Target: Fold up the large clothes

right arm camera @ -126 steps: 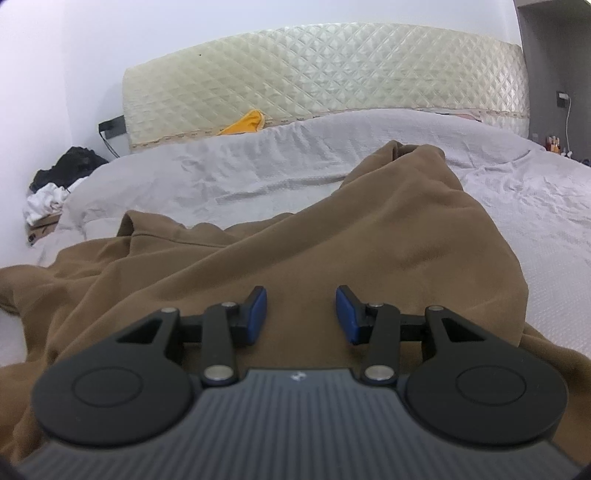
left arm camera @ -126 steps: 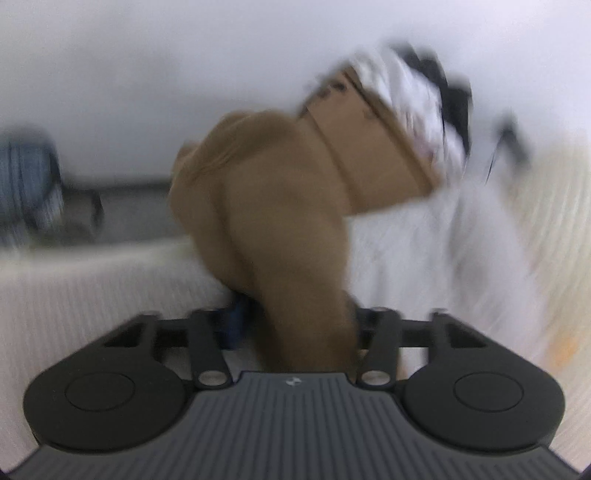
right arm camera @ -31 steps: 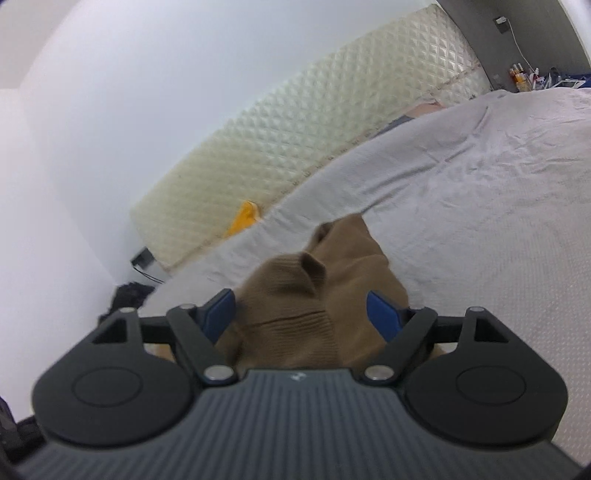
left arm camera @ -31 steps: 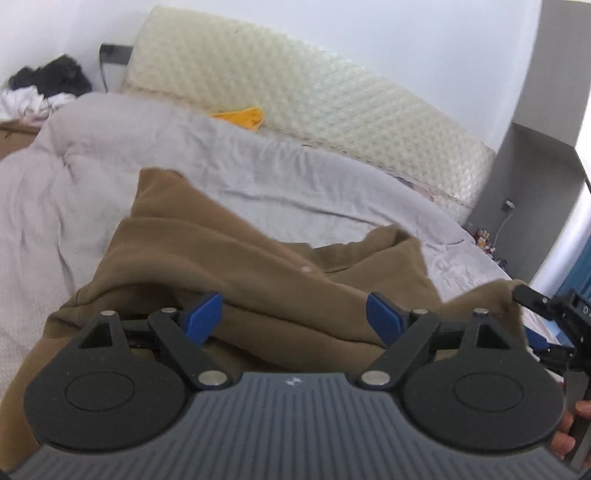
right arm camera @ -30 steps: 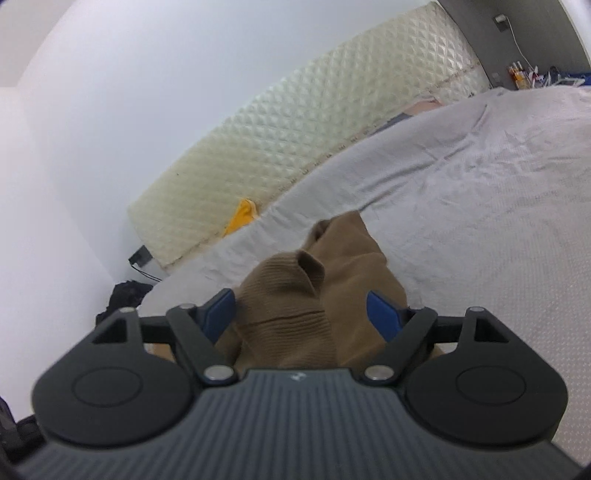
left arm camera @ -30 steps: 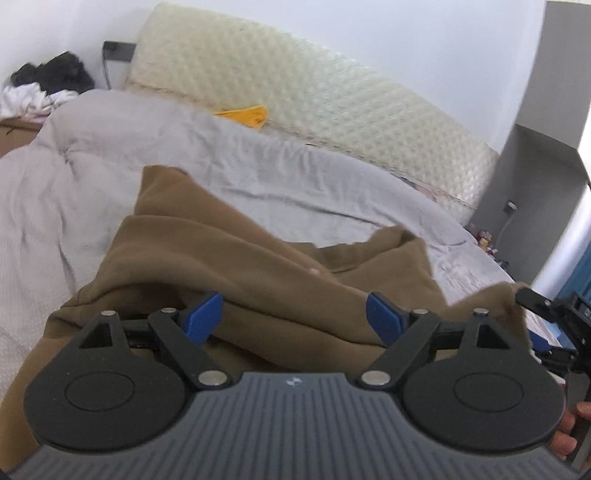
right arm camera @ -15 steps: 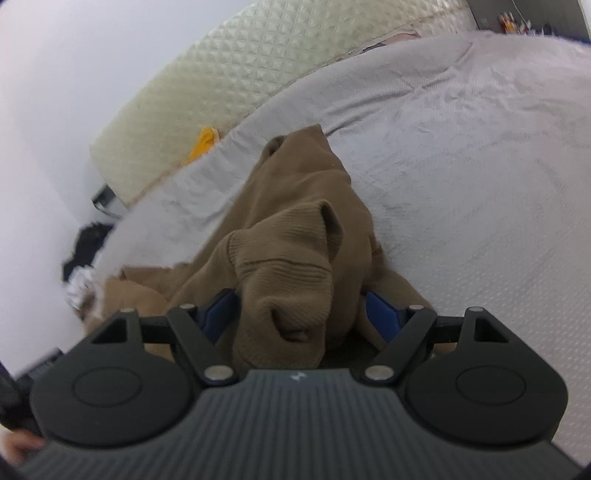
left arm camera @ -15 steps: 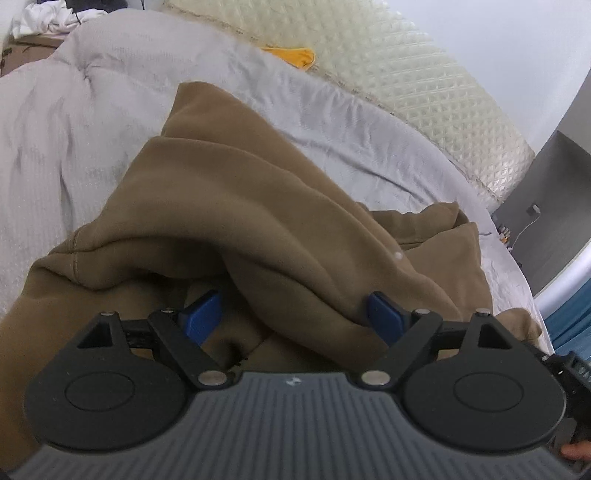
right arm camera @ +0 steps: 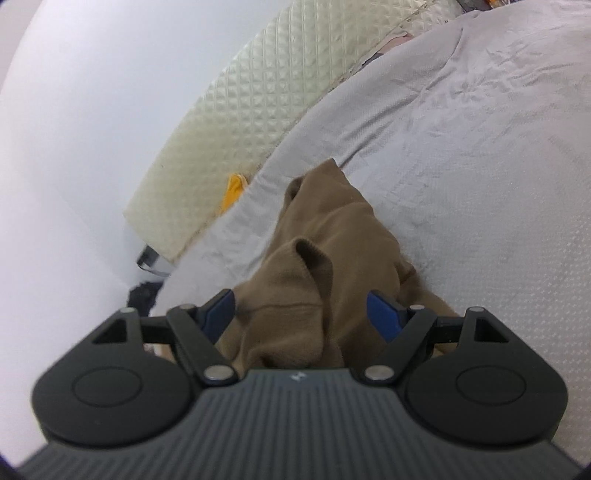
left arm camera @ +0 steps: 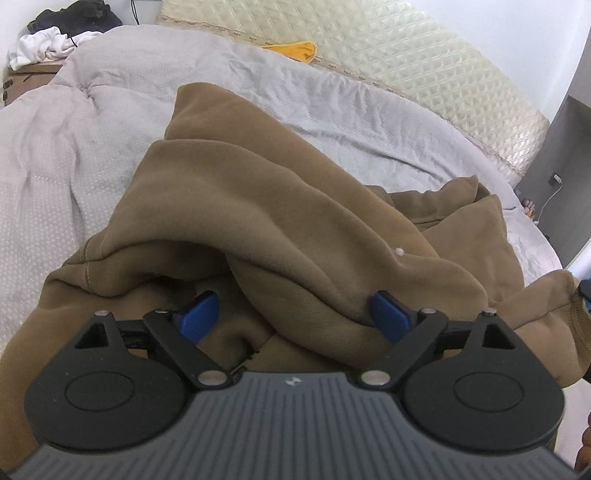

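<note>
The left gripper [left arm camera: 293, 314] hung low over the near part of the bed [left arm camera: 55, 177], its blue fingers [left arm camera: 199, 312] spread wide and still opening. A thick rolled fold of the brown sweatshirt [left arm camera: 266, 192] lay between them; the right-hand finger touched the fold, the left-hand one stood clear of the cloth, so nothing was clamped. The right gripper [right arm camera: 301, 310] also stood wide apart, with a bunched, ribbed part of the same sweatshirt [right arm camera: 325, 251] lying between its fingers [right arm camera: 384, 314]; whether the pads pressed it could not be told.

The sweatshirt sat heaped on the near half of the bed. In the left wrist view its long fold ran from the near right up to the far left, ending in a blunt peak short of the headboard. A small white speck [left arm camera: 399, 252] sat on the fold.

Bare grey bedspread [right arm camera: 480, 166] lay open to the left of the heap, beyond it, and widely across the right side in the right wrist view.

At the far edge stood the cream quilted headboard [left arm camera: 406, 55], with a yellow cloth [left arm camera: 295, 50] tucked against its foot. Off the far left corner lay a pile of black and white clothes [left arm camera: 55, 33] on a brown box. A grey cabinet [left arm camera: 576, 177] stood past the far right corner.
</note>
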`<state>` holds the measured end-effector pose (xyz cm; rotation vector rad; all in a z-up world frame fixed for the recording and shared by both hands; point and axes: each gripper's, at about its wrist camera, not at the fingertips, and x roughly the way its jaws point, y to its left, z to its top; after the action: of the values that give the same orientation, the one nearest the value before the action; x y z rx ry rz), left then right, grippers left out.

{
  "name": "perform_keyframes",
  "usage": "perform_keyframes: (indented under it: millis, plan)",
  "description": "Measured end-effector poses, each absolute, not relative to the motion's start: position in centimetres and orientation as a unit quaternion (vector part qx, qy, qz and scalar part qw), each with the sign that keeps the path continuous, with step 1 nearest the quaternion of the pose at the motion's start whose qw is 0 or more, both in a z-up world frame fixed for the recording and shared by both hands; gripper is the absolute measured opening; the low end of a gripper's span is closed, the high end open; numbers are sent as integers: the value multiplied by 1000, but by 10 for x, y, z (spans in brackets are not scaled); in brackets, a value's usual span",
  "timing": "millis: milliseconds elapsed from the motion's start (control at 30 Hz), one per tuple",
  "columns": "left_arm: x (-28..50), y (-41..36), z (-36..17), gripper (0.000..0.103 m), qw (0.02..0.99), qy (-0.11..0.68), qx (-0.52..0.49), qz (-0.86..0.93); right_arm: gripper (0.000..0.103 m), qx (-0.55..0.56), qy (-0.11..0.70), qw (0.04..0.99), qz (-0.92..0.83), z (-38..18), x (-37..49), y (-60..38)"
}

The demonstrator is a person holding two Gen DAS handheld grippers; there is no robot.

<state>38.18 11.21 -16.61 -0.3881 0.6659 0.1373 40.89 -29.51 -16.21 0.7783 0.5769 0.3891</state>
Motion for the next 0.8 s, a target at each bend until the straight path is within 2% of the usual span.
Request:
perform_keyframes:
  millis: [233,300,400,500,800]
  plan:
    - [383,113,-165,94,924,325,-189,68,80,374,271,865,197,-168,421,-287]
    - [383,113,-165,94,924,324,-191,68,69,372,266,867,198,-168,421,-285]
    - [378,116,-163,94,924,315,-205,67,45,360,257,871,213,-163,418,-283]
    - [367,122,-155,93,926,298,-221,75,30,346,231,882,223,-151,409,-285]
    - [308,138,-104,93,941,208,-249,92,22,290,135,880,351,-94,339,-282]
